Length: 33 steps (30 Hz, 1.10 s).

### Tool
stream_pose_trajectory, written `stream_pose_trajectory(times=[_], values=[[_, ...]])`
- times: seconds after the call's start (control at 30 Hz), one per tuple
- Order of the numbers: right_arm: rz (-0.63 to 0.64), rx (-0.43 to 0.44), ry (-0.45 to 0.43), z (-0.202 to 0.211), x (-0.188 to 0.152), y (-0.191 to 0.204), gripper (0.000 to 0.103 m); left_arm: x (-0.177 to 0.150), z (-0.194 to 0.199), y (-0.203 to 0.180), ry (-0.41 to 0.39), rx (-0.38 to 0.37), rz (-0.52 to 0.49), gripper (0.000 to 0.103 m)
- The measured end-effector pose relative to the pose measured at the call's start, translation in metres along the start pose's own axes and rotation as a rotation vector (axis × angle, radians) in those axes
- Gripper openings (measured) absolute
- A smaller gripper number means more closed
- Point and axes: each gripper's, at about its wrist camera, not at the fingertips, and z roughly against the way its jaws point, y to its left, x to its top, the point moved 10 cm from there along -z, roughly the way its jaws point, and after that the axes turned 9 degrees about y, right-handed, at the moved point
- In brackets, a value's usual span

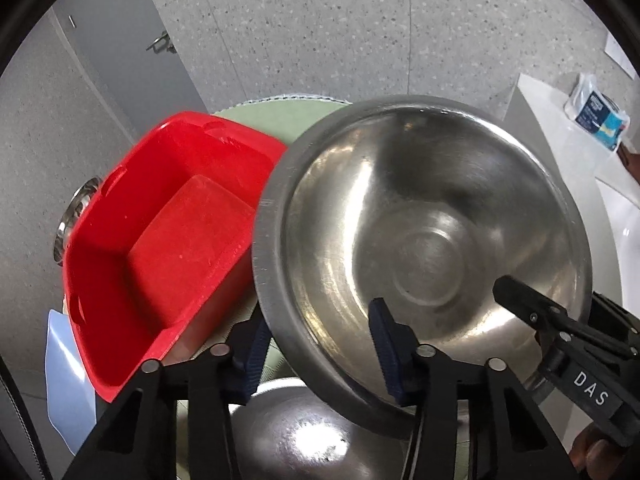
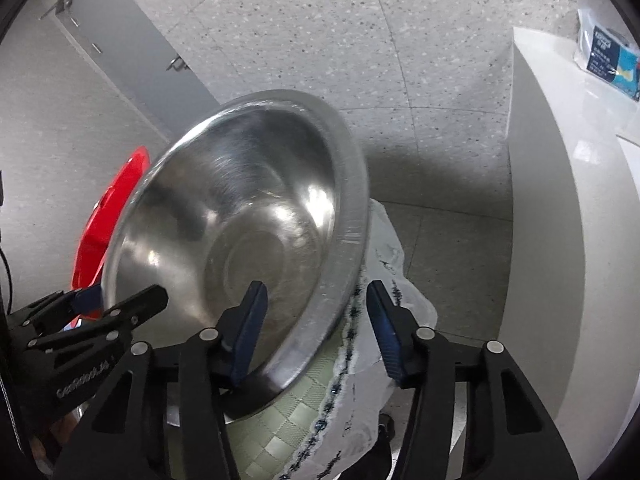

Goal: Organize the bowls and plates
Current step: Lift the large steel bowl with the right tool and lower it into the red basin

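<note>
I am straddling steel bowl [image 1: 420, 232] rim at 6 o'clock with left claw [image 1: 320, 344] and right claw [image 2: 316, 332], pads not yet pressing. Bowl tilting over green mat [image 2: 280, 432], red bin [image 1: 160, 240] at 9 o'clock. Advising even squeeze, level lift.

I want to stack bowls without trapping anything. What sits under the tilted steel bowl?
Under the steel bowl a second metal bowl shows, on a green mat. The rest beneath is covered.
</note>
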Motion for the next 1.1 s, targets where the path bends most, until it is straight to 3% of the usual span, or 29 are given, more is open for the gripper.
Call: stream_pose_trajectory(times=[0.07,0.13,0.4,0.63,0.9,1.1], values=[[0.006,0.017,0.001,-0.004,-0.001,0.006,0.039,-0.001,0.000,0.002,-0.008,0.014,-0.003,0.032],[0.016,-0.003,-0.001,-0.005,-0.001,0.009,0.039,-0.005,0.001,0.003,-0.015,0.018,-0.006,0.028],[0.018,-0.021,-0.014,0.004,-0.008,0.009,0.039,-0.040,0.034,0.012,-0.109,-0.041,-0.026,0.024],[0.049,-0.042,-0.084,0.046,0.006,0.024,0.039,-0.052,0.085,0.036,-0.216,-0.115,0.003,0.024],[0.165,-0.039,-0.111,0.060,0.043,0.099,0.039,-0.065,0.121,0.125,-0.292,-0.160,0.124,0.024],[0.260,-0.029,-0.070,0.030,0.055,0.174,0.039,-0.088,0.114,0.212,-0.252,-0.149,0.219,0.025]])
